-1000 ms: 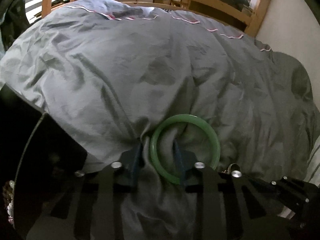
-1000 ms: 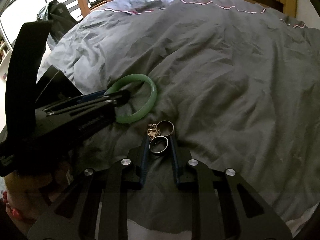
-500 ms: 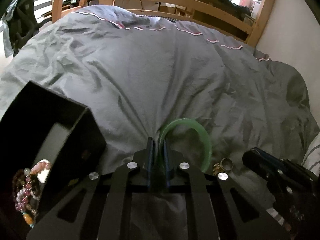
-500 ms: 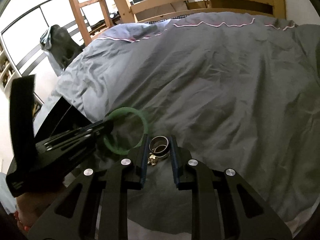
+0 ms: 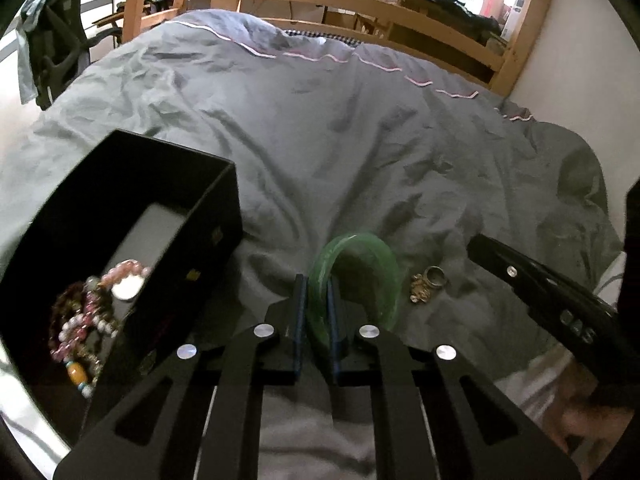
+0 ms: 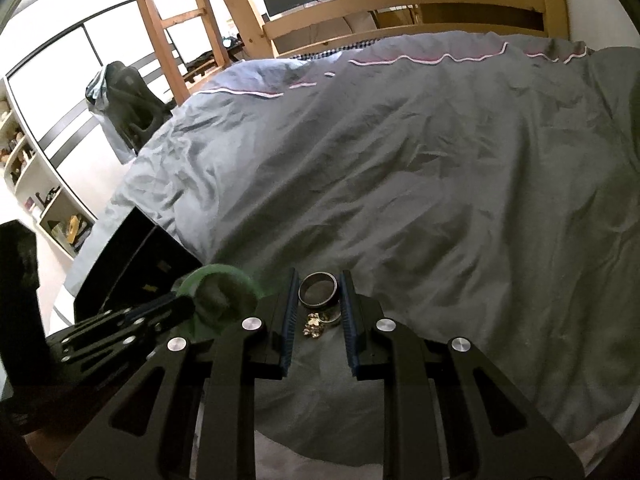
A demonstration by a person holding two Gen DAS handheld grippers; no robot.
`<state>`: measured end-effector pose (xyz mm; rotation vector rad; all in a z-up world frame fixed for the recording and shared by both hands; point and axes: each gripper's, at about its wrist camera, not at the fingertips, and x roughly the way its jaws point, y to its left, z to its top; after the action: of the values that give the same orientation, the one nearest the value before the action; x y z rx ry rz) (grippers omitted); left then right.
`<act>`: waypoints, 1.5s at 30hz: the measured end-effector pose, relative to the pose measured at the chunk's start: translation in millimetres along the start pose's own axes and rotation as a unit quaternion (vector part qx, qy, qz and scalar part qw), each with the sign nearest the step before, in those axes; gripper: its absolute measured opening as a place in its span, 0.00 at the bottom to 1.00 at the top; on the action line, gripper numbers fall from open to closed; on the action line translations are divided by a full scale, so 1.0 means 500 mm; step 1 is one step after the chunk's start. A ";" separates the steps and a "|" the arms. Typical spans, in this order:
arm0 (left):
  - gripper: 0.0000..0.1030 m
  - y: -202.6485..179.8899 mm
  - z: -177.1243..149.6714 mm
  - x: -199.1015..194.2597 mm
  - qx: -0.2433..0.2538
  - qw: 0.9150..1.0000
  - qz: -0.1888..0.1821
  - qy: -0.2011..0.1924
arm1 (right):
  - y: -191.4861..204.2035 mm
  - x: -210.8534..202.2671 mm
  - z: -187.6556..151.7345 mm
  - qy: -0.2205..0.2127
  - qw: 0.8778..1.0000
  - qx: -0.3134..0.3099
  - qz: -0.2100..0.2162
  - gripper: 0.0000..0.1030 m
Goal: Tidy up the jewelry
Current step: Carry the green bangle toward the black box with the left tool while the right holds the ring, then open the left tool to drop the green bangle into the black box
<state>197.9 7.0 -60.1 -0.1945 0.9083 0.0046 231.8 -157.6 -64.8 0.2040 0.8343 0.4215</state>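
Observation:
My left gripper (image 5: pixel 317 286) is shut on a green bangle (image 5: pixel 362 258) and holds it upright above the grey duvet; it also shows in the right wrist view (image 6: pixel 218 292). A black jewelry box (image 5: pixel 168 216) with beaded bracelets (image 5: pixel 86 320) inside stands to the left. My right gripper (image 6: pixel 319 284) is shut on a silver ring (image 6: pixel 318 289), lifted off the duvet. Below it a gold ring and charm (image 6: pixel 320 322) lie on the duvet, also seen in the left wrist view (image 5: pixel 428 282).
The grey duvet (image 5: pixel 320 128) covers the bed, with a wooden bed frame (image 5: pixel 360 4) behind. A chair with clothes (image 6: pixel 124 108) and shelves (image 6: pixel 40 184) stand at the left. A white wall (image 5: pixel 580 52) is at the right.
My left gripper closed on the green bangle and lifted it toward the box. My right gripper closed on the silver ring and raised it off the duvet.

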 end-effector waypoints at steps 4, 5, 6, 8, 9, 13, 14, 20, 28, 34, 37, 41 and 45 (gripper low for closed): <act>0.09 0.001 -0.004 -0.038 0.001 1.000 -0.002 -0.012 | 0.008 -0.011 0.002 -0.009 1.000 -0.009 0.003 0.20; 0.09 0.002 -0.005 -0.046 0.001 1.000 -0.003 -0.013 | 0.011 -0.014 0.002 -0.012 1.000 -0.011 0.002 0.20; 0.09 0.003 -0.006 -0.055 0.000 1.000 -0.004 -0.016 | 0.014 -0.017 0.003 -0.014 1.000 -0.014 0.002 0.20; 0.09 0.005 -0.010 -0.079 0.000 1.000 -0.004 -0.026 | 0.020 -0.021 0.003 -0.016 1.000 -0.018 0.003 0.20; 0.09 0.005 -0.011 -0.086 0.000 1.000 -0.004 -0.029 | 0.023 -0.024 0.003 -0.018 1.000 -0.021 0.003 0.20; 0.09 0.024 -0.013 -0.138 -0.008 0.999 -0.001 -0.045 | 0.040 -0.040 0.002 -0.025 0.999 -0.036 0.001 0.20; 0.09 0.028 -0.015 -0.147 -0.010 0.999 -0.001 -0.049 | 0.046 -0.043 0.002 -0.027 0.999 -0.041 0.001 0.20; 0.10 0.072 -0.020 -0.205 -0.033 0.997 0.009 -0.066 | 0.103 -0.057 -0.005 -0.032 0.996 -0.080 -0.002 0.20; 0.10 0.138 -0.025 -0.255 -0.057 0.995 0.027 -0.079 | 0.213 -0.092 -0.006 -0.051 0.991 -0.118 0.023 0.20; 0.11 0.180 -0.031 -0.283 -0.076 0.992 0.037 -0.090 | 0.300 -0.103 -0.009 -0.070 0.983 -0.163 0.035 0.20; 0.11 0.211 -0.033 -0.292 -0.092 0.990 0.051 -0.095 | 0.332 -0.104 -0.002 -0.078 0.982 -0.165 0.050 0.20; 0.11 0.267 -0.039 -0.289 -0.134 0.984 0.069 -0.094 | 0.372 -0.095 0.000 -0.082 0.979 -0.172 0.068 0.21; 0.12 0.304 -0.045 -0.283 -0.156 0.981 0.067 -0.091 | 0.402 -0.071 -0.010 -0.072 0.976 -0.187 0.079 0.20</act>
<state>80.0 163.5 12.2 -0.4170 0.7323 0.2878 150.4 7.7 23.4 -0.0494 0.5846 0.6969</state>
